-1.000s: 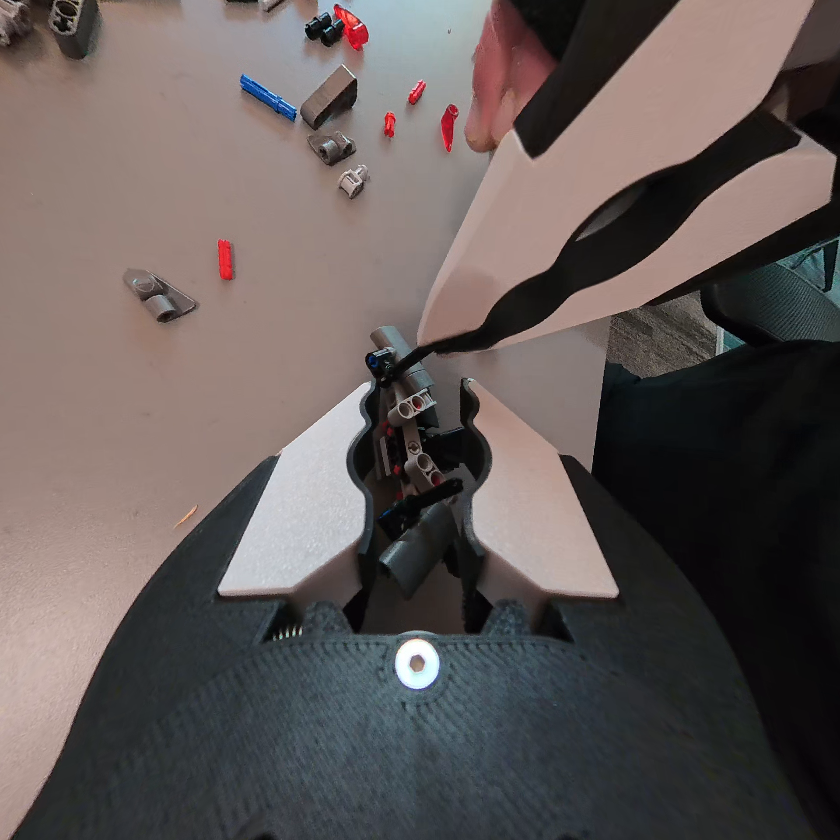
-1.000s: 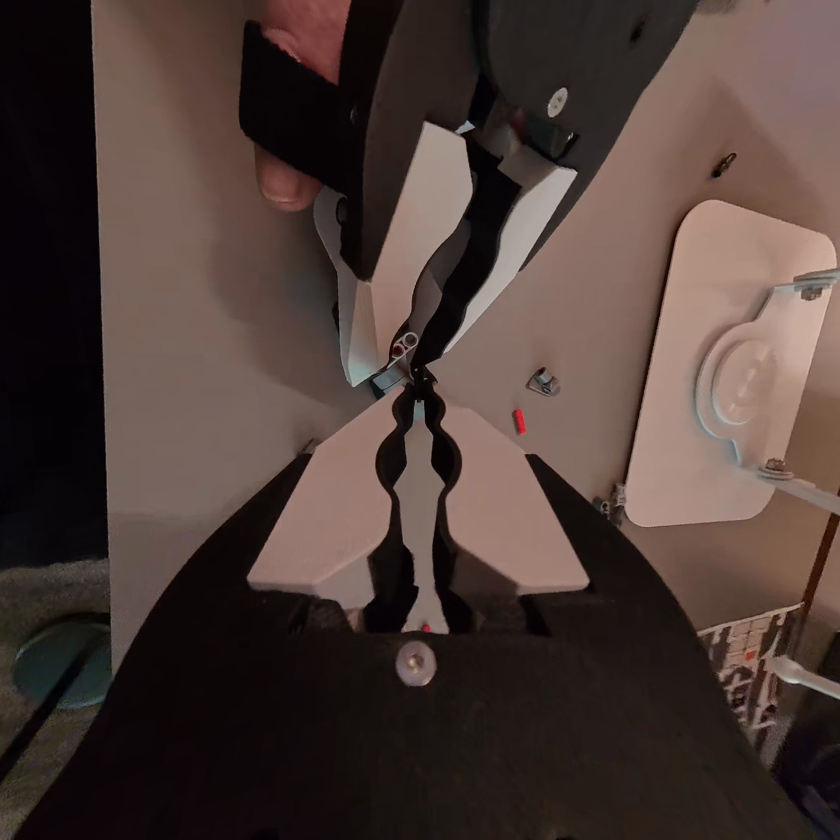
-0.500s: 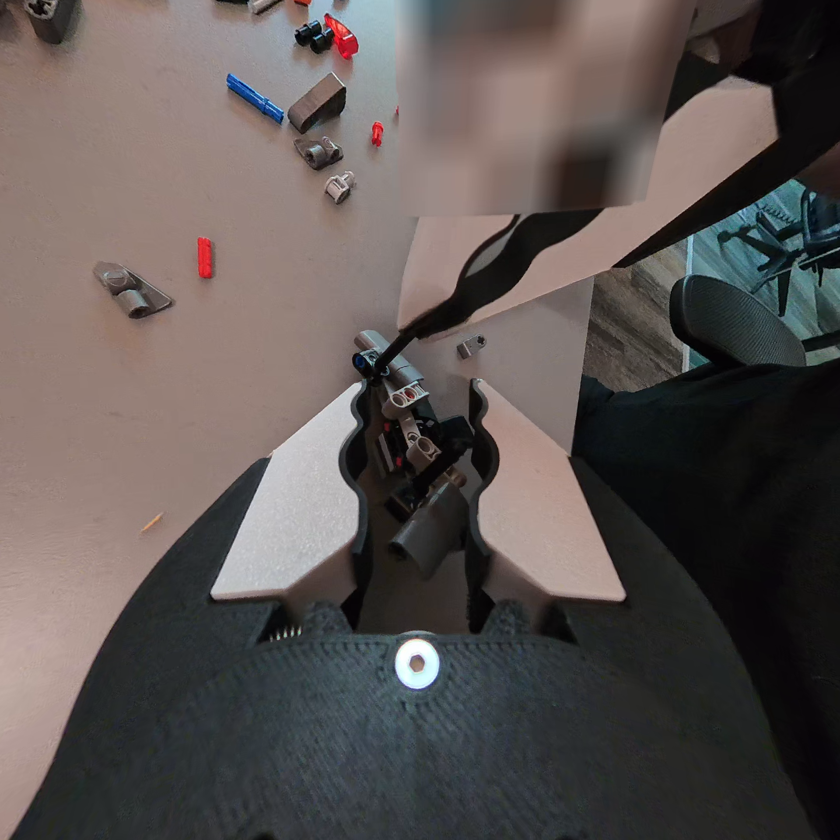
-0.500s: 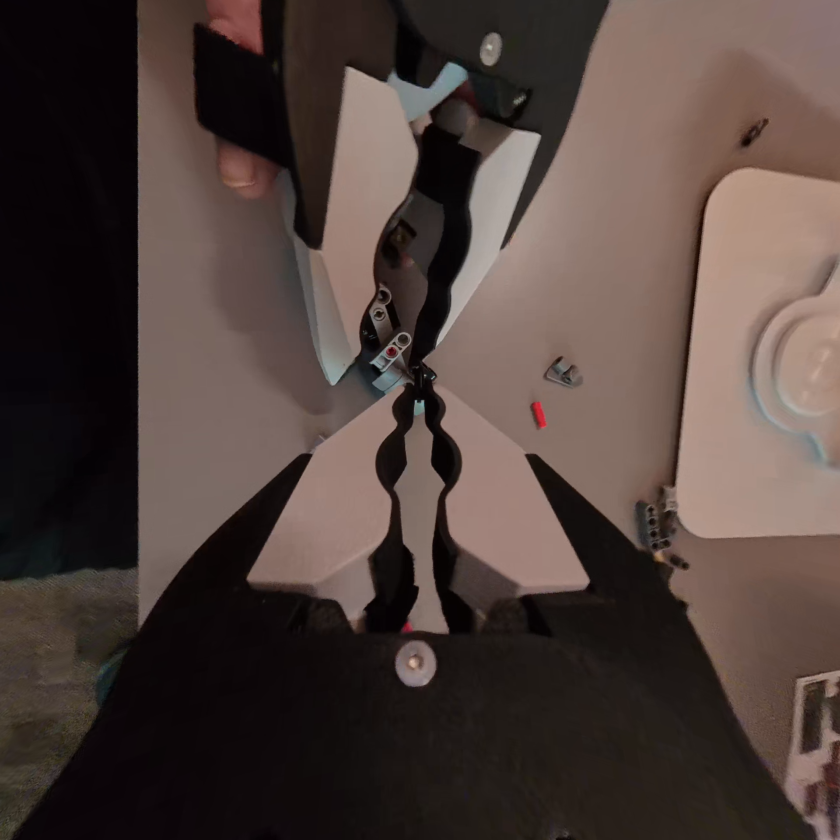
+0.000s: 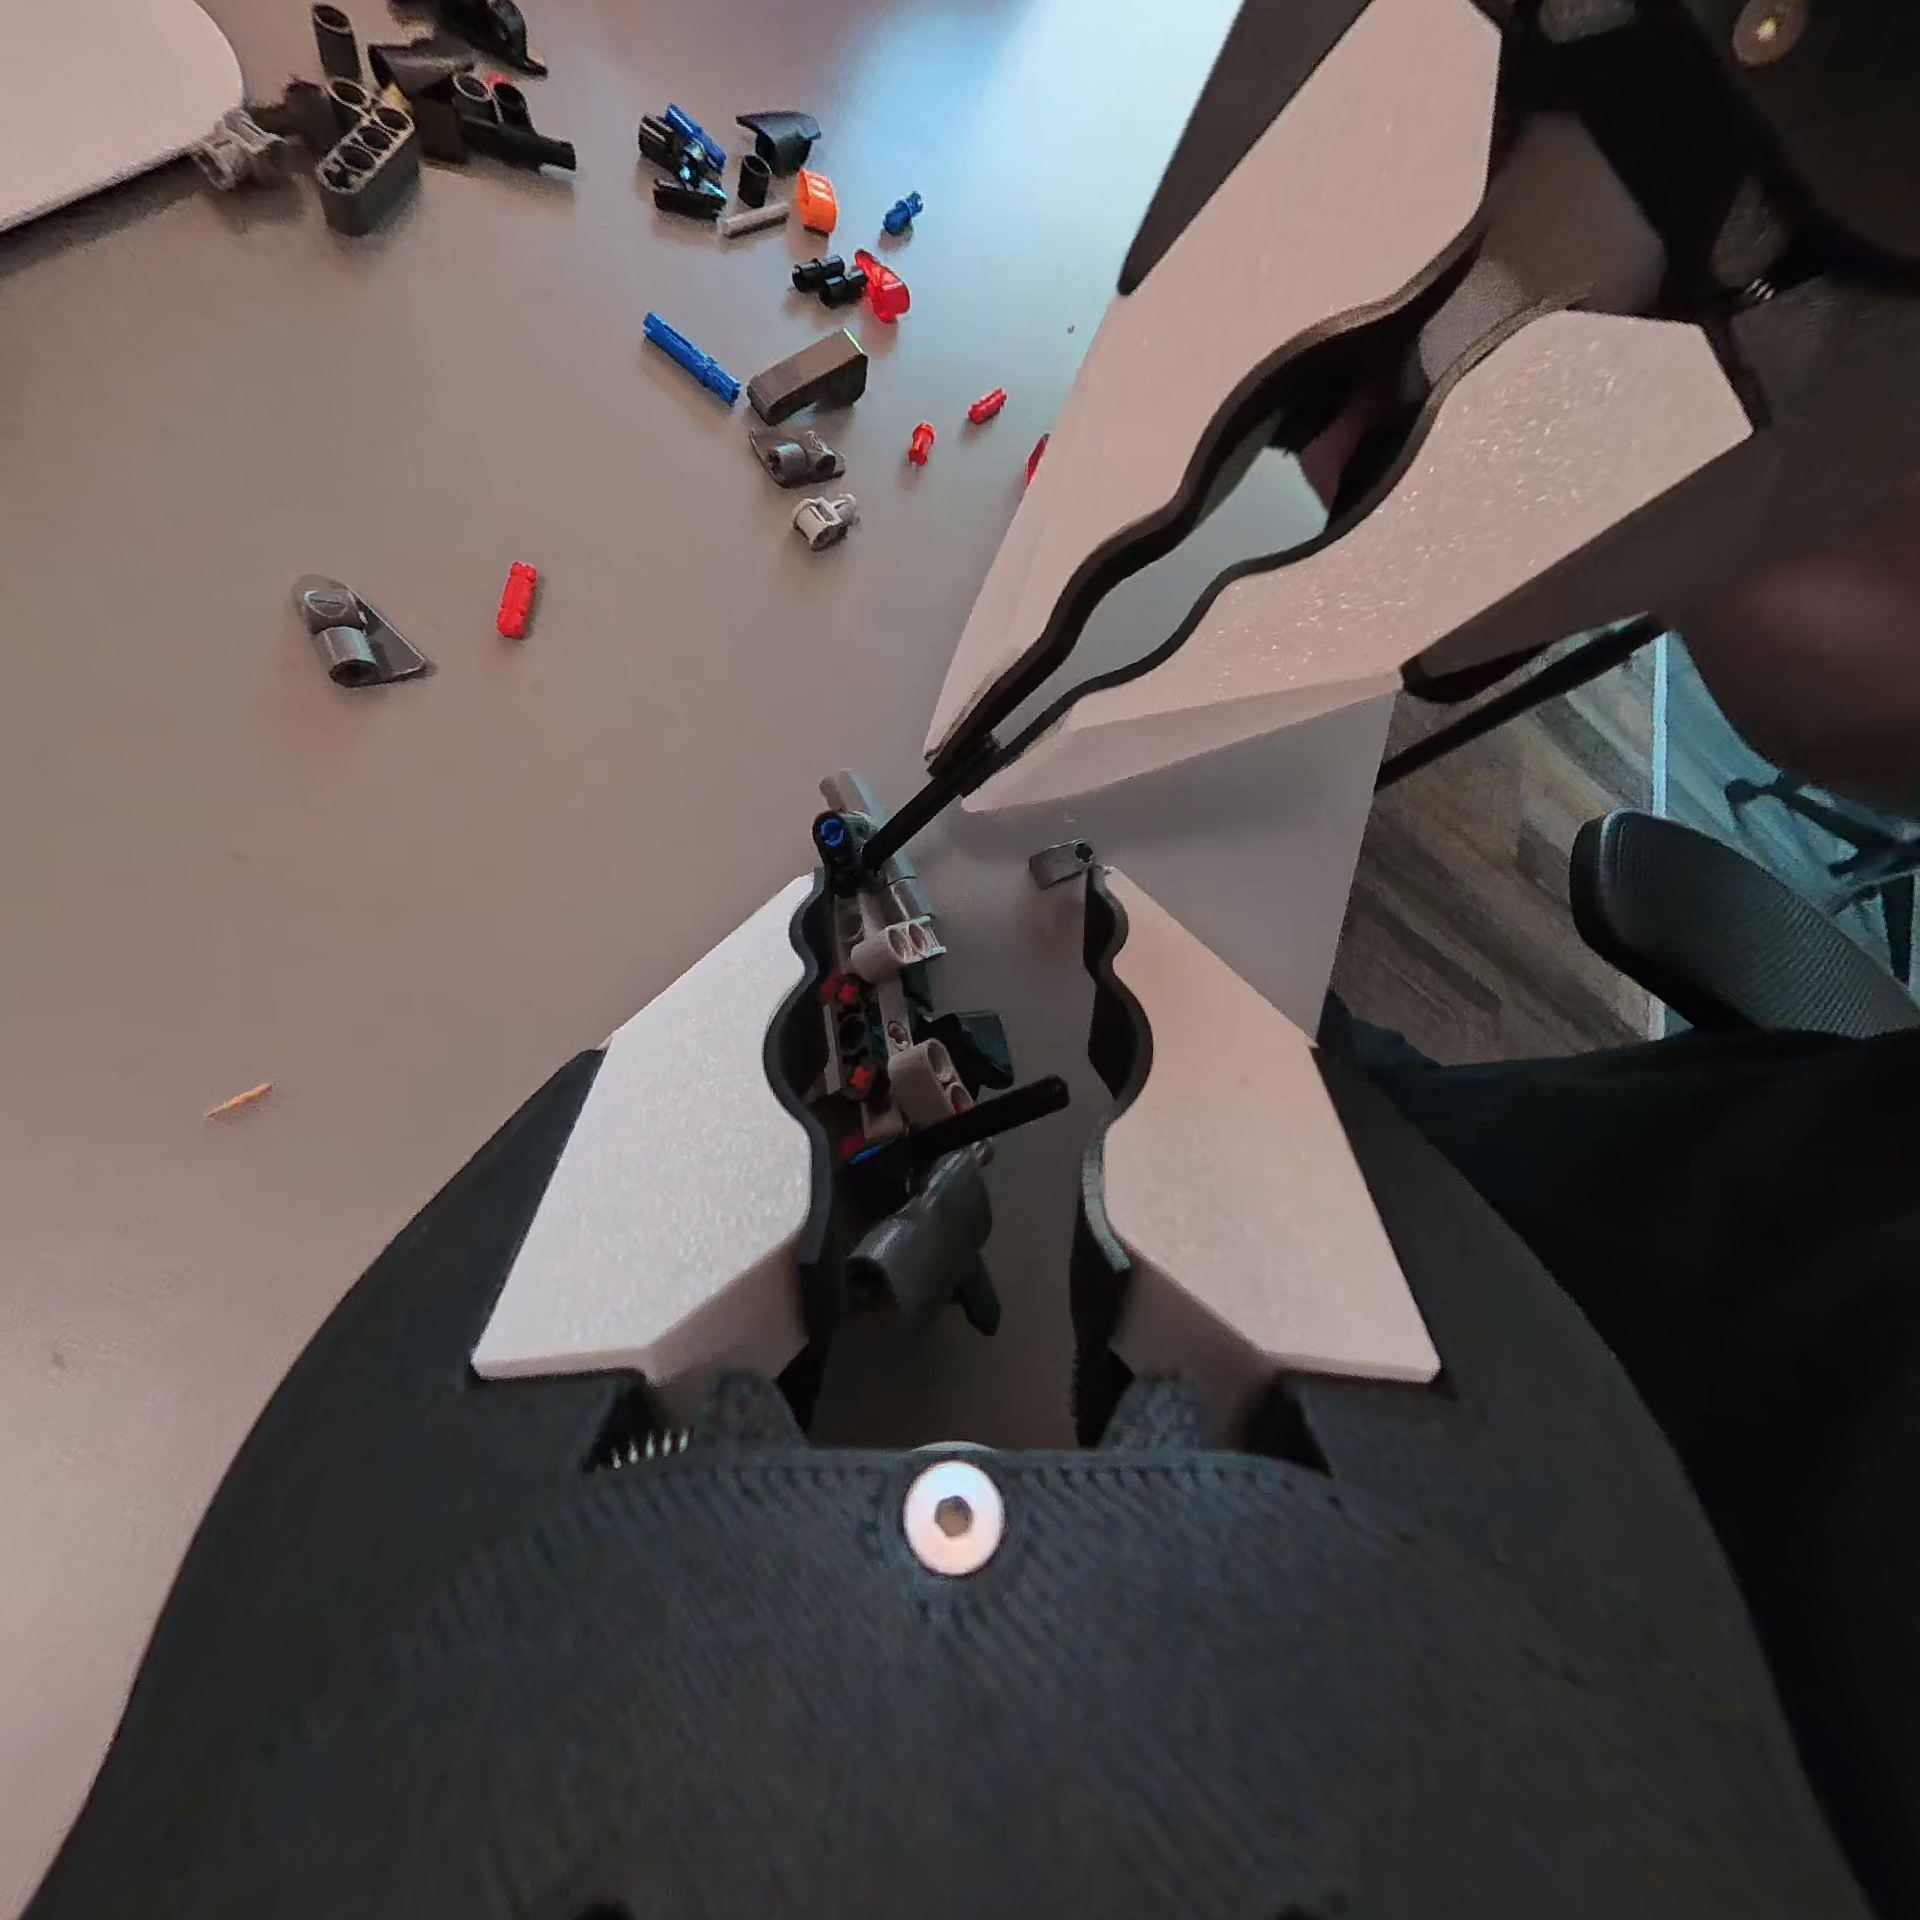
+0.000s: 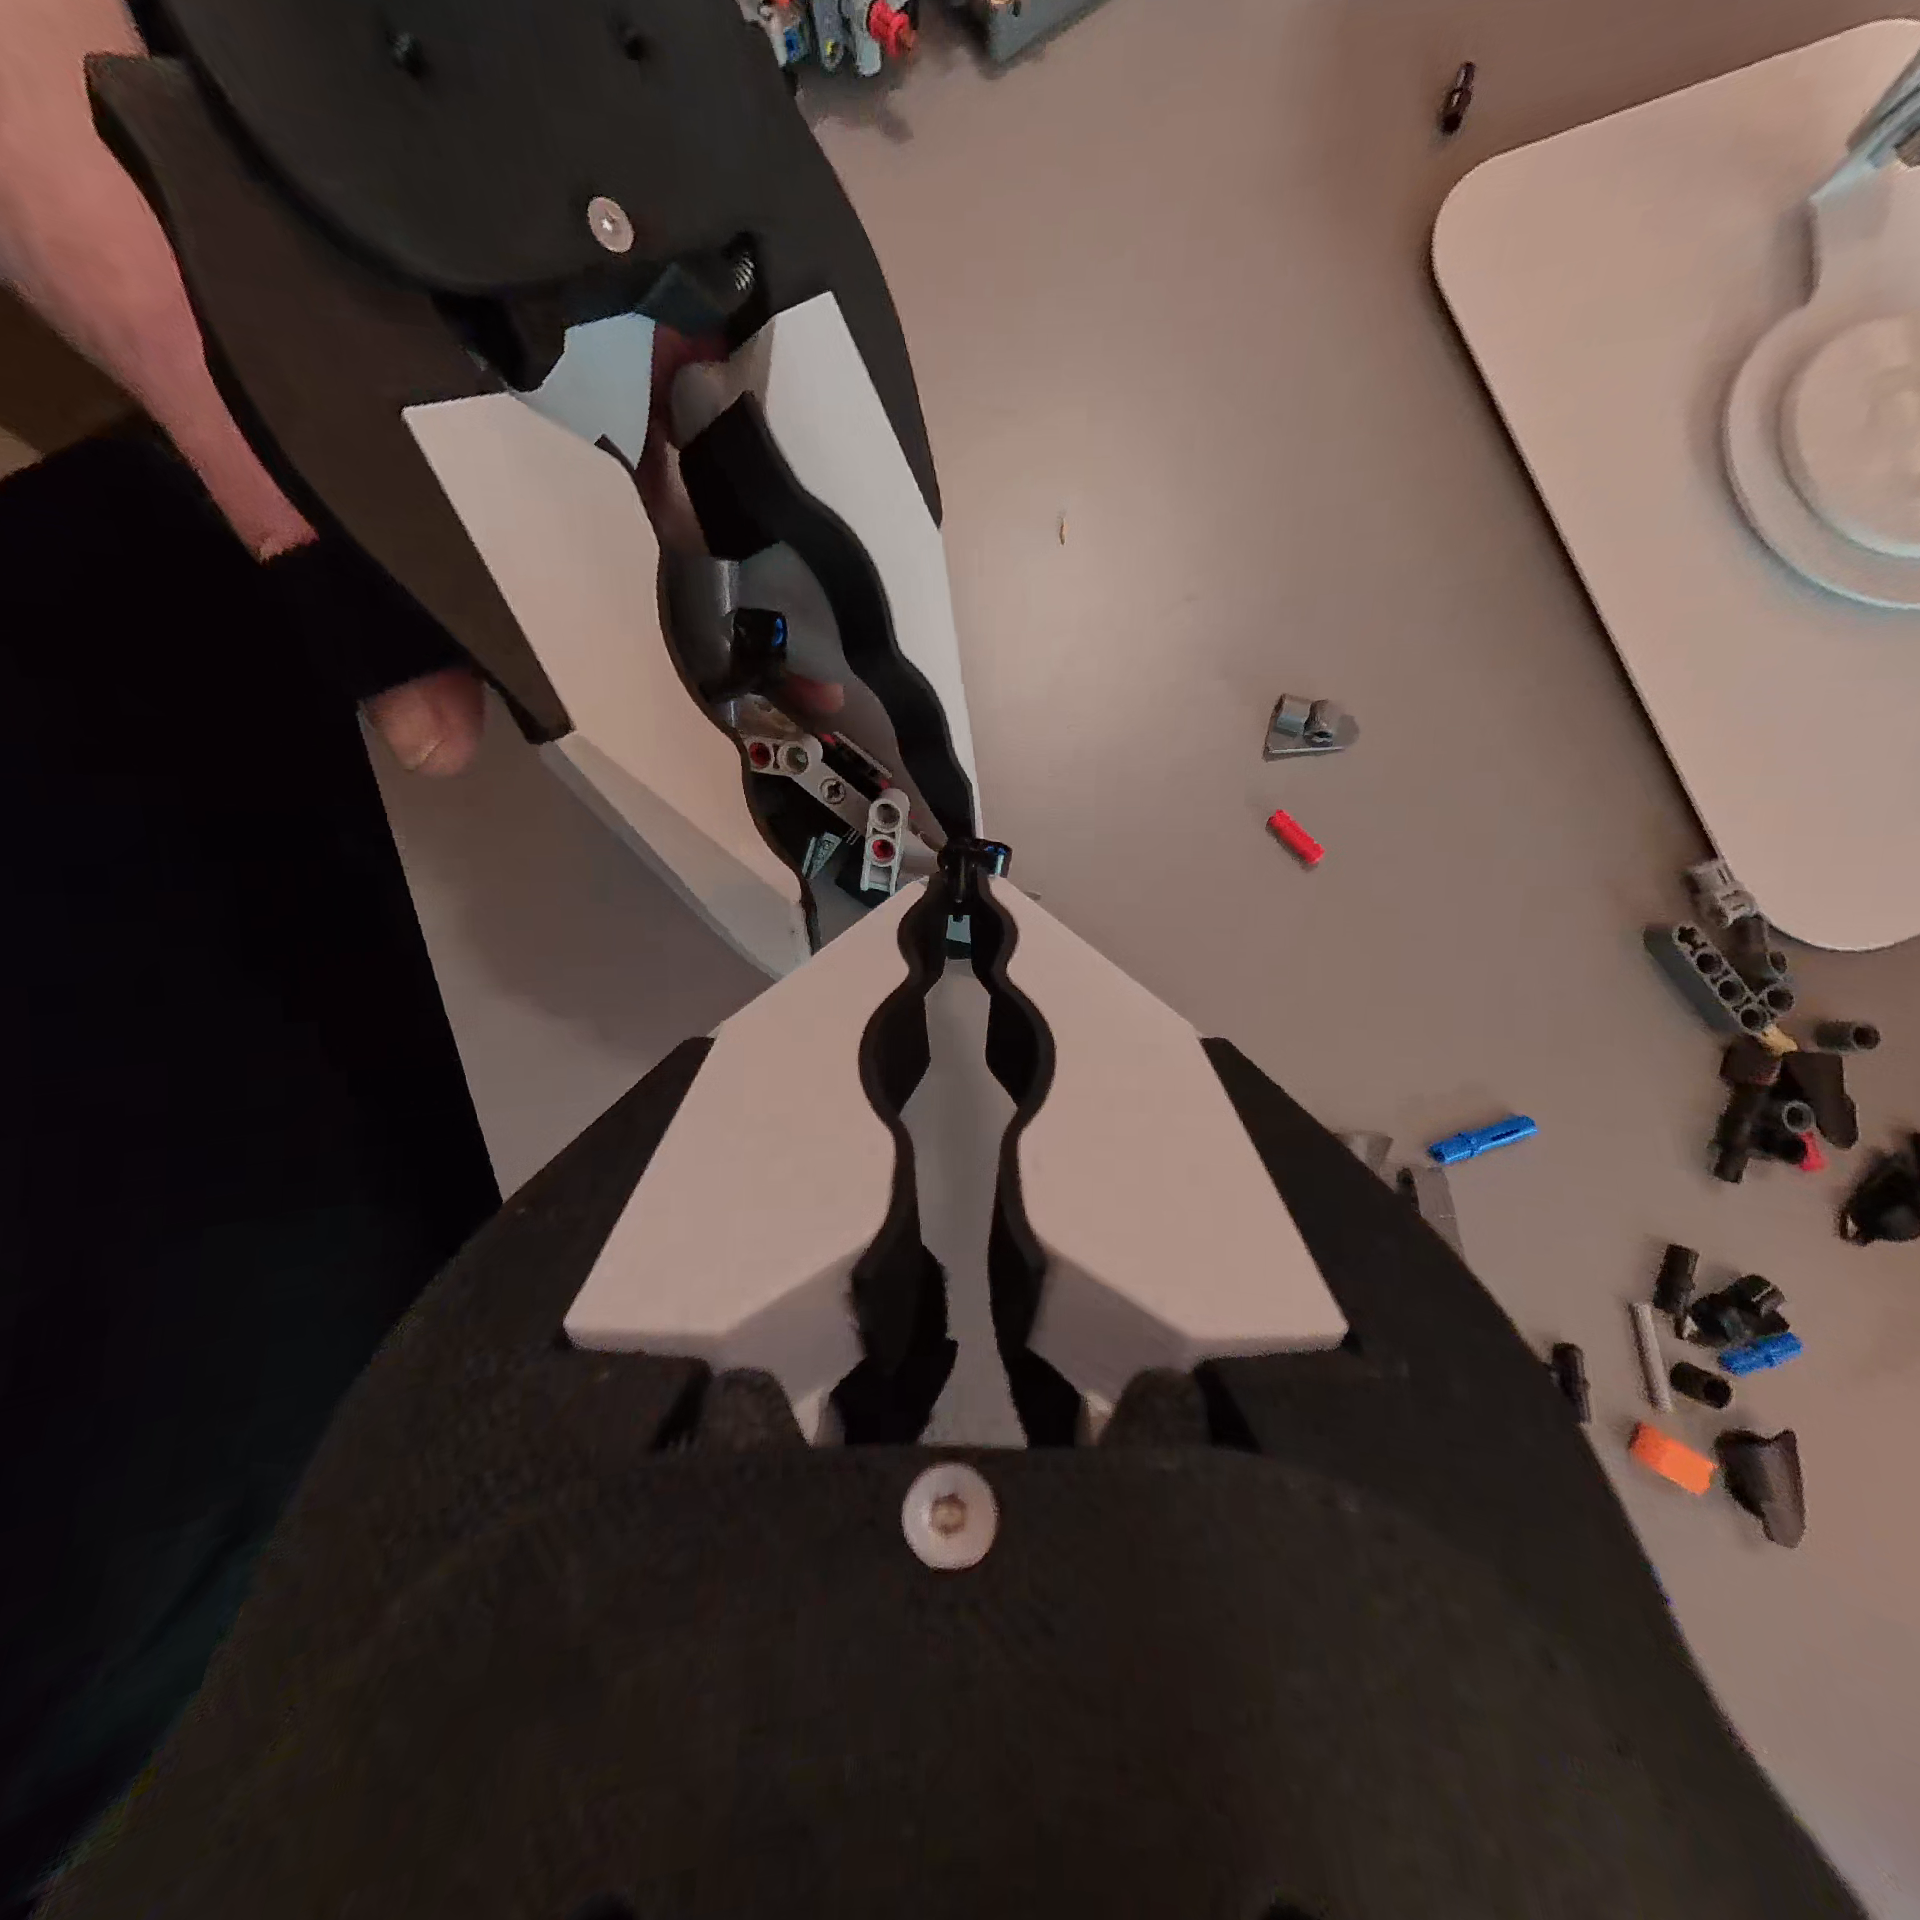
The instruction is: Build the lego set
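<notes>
A partly built lego assembly point(image 5: 883, 1039) of grey beams, red pins and a dark grey cylinder lies between the fingers of my left gripper point(image 5: 951, 883). It leans on the left finger point(image 5: 675, 1143). A gap shows to the right finger point(image 5: 1226, 1143), so the jaws stand open. My right gripper point(image 5: 961, 764) comes in from the upper right, shut on a thin black pin point(image 5: 899, 821). The pin meets the black connector with a blue dot at the assembly's far tip. In the right wrist view my right gripper point(image 6: 961, 904) pinches that piece point(image 6: 977, 857) against the assembly point(image 6: 831, 800).
Loose parts lie on the table: a blue axle point(image 5: 691, 358), a dark grey block point(image 5: 808, 376), a red pin point(image 5: 516, 613), a grey piece point(image 5: 353, 634) and a pile point(image 5: 384, 135) at the back. A small grey part point(image 5: 1060, 862) sits near the table edge. A white board point(image 6: 1610, 468) lies at the right. Less than 4 cm separates the two grippers' tips. The dark grey block point(image 5: 808, 376) is about equally far from each gripper, around 12 cm.
My left jaws have widened around the assembly, which has tipped against the left finger. My right gripper stays pinched at the assembly's tip and has swung round, so more loose parts show.
</notes>
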The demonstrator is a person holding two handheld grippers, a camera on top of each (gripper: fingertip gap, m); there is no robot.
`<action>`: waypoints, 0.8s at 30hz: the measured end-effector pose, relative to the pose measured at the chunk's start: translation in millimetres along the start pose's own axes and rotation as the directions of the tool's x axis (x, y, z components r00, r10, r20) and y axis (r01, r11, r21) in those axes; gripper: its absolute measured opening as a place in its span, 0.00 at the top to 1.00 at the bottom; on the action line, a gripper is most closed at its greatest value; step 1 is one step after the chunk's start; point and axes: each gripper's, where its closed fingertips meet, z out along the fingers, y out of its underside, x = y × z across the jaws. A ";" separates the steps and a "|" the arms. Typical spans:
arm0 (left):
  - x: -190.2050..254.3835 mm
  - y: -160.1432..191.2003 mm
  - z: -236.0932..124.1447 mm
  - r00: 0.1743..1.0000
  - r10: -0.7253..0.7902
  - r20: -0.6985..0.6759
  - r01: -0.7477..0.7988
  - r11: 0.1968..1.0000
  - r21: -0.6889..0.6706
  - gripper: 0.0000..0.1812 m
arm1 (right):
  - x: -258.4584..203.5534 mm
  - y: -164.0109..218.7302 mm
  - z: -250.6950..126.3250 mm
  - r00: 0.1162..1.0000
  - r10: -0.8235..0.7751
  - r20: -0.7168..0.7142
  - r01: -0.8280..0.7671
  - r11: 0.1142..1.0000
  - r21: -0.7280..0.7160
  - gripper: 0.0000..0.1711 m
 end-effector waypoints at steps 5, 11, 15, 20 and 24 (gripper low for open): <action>1.3 -0.8 0.5 0.998 0.026 0.052 -0.028 0.999 0.039 0.74 | -3.0 0.9 0.8 0.997 0.024 -0.073 -0.021 0.999 0.046 0.99; 1.5 -1.9 -1.6 0.998 0.009 0.064 -0.014 0.996 0.086 0.73 | -4.1 -1.3 1.1 0.984 0.068 -0.163 -0.044 0.988 0.146 0.99; 3.1 -3.0 -1.3 0.997 -0.004 0.075 -0.004 0.994 0.108 0.73 | -5.6 -1.1 0.6 0.965 0.033 -0.260 0.006 0.989 0.145 0.99; 4.6 -1.8 -0.9 0.997 -0.004 0.079 -0.005 0.994 0.107 0.74 | -5.7 -1.3 -0.4 0.947 0.021 -0.320 0.035 0.985 0.170 0.99; 3.4 -1.5 -0.3 0.996 -0.010 0.085 0.001 0.995 0.104 0.74 | -4.5 -1.3 0.4 0.943 0.018 -0.332 0.047 0.981 0.189 0.99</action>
